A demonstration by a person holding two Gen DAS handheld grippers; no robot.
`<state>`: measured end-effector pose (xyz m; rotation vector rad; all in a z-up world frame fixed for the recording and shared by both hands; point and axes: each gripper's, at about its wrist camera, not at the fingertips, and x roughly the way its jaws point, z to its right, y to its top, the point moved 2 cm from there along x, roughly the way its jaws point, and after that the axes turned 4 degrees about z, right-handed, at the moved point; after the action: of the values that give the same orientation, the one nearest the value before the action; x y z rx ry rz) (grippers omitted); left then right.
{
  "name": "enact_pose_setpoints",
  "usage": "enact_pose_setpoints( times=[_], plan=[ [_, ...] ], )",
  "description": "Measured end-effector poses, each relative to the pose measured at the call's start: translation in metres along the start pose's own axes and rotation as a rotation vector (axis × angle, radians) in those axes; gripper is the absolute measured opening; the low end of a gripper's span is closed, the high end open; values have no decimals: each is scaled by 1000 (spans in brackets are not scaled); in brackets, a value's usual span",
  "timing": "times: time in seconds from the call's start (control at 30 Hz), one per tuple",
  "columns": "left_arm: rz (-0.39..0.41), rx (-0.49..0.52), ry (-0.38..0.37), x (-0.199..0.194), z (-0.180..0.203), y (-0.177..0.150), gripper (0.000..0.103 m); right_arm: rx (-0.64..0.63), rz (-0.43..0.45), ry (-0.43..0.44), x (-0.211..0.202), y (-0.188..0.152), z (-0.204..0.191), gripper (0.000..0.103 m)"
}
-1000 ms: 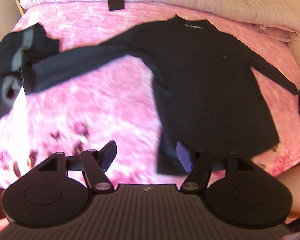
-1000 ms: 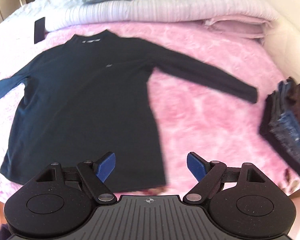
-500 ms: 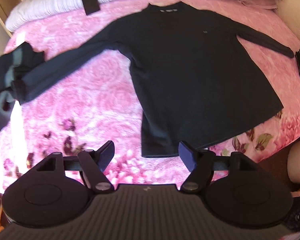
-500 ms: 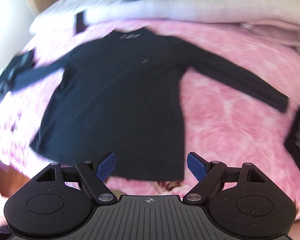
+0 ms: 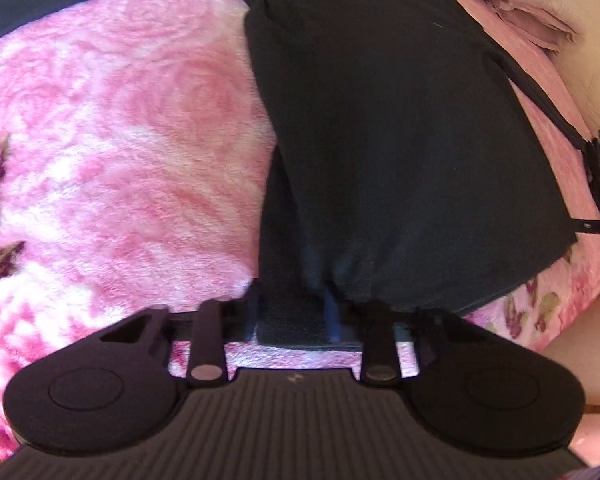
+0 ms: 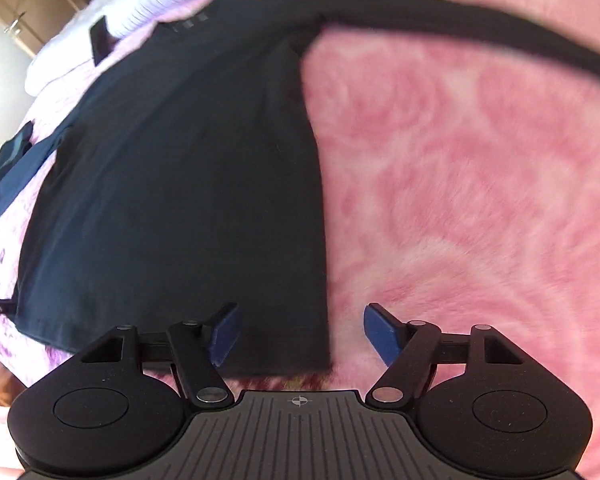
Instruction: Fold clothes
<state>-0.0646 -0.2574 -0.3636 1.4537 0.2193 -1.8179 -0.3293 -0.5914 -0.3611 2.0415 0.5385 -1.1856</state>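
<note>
The black long-sleeved shirt (image 6: 172, 184) lies flat, front up, on the pink floral blanket (image 6: 480, 184), collar away from the cameras, sleeves spread to either side. The left gripper (image 5: 292, 312) is clenched on the shirt's near-left hem corner; fabric bunches at its blue fingers (image 5: 331, 312). The right gripper (image 6: 300, 330) straddles the near-right hem corner, its jaws closing, pads not yet pressing on the cloth. For a clean fold, the right pads should likely seize both hem layers close to the side seam, matching the left hold. Both corners should then rise together, level, keeping the hem taut, before travelling toward the collar. An uneven lift would probably skew the fold. The plush blanket may drag on the fabric.
</note>
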Motion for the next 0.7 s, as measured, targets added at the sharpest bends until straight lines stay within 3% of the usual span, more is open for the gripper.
enact_pose_setpoints(
  times=[0.03, 0.07, 0.1, 0.17, 0.3, 0.4, 0.43, 0.47, 0.5, 0.57, 0.7],
  plan=[
    [-14, -2, -10, -3, 2, -1, 3, 3, -10, -3, 5, 3, 3, 72],
    [-27, 3, -18, -9, 4, -3, 3, 7, -21, -27, 4, 6, 5, 54],
    [-39, 8, -25, -15, 7, -5, 2, 14, -34, -41, 1, 8, 7, 17],
    [-49, 14, -21, -30, 11, -13, 3, 51, -83, -11, -15, 6, 12, 1],
    [-107, -21, -5, -31, 7, -23, 4, -22, -181, -42, -31, -5, 2, 1],
    [-123, 11, 96, -33, 8, -20, 11, -62, -183, -102, -27, -4, -8, 2],
    [-127, 33, 135, -39, 11, -20, 11, -83, -189, -157, -27, -3, -13, 6],
    [-119, 44, 159, -49, 14, -19, 15, -119, -189, -215, -29, -2, -20, 21],
    [-101, 44, 172, -63, 16, -18, 18, -166, -175, -265, -36, -2, -31, 57],
    [-61, 49, 202, -92, 23, -14, 28, -241, -123, -310, -55, 4, -50, 101],
    [48, 87, 280, -157, 48, 2, 39, -323, -52, -299, -97, 30, -100, 101]
  ],
)
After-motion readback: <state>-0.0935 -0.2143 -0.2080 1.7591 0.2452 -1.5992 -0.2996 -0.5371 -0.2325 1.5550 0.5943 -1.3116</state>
